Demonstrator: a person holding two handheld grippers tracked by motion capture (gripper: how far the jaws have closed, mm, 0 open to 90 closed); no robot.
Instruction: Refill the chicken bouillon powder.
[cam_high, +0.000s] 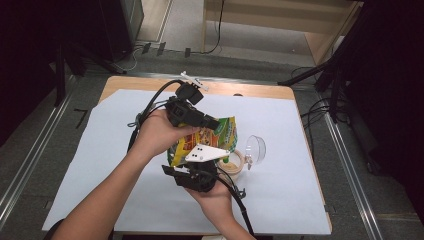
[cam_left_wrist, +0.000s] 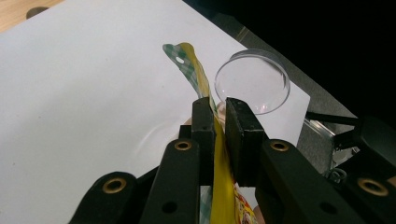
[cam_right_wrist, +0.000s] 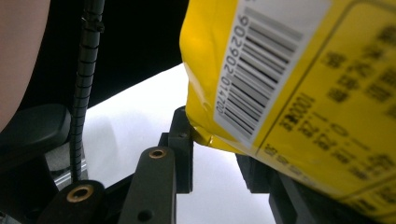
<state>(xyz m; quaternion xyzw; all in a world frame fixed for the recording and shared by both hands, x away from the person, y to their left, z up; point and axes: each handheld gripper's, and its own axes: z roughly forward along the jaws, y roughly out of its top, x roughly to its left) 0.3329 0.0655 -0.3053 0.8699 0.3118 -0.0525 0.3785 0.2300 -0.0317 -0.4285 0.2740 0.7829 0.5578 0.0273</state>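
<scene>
While both grippers pinch it, the packet hangs mid-table.

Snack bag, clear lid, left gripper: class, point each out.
snack bag (cam_high: 226, 129), high view, green upper corner.
clear lid (cam_left_wrist: 251, 80), left gripper view, centre of its dome.
left gripper (cam_left_wrist: 220, 122), left gripper view, between its fingertips.

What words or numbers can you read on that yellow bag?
"902902 01470": digits beside the barcode on the yellow bag, right gripper view; the last digits are unsure.
Black print on the bag's back: too blurred to read.
Front of the bag in the high view: too small to read.
</scene>
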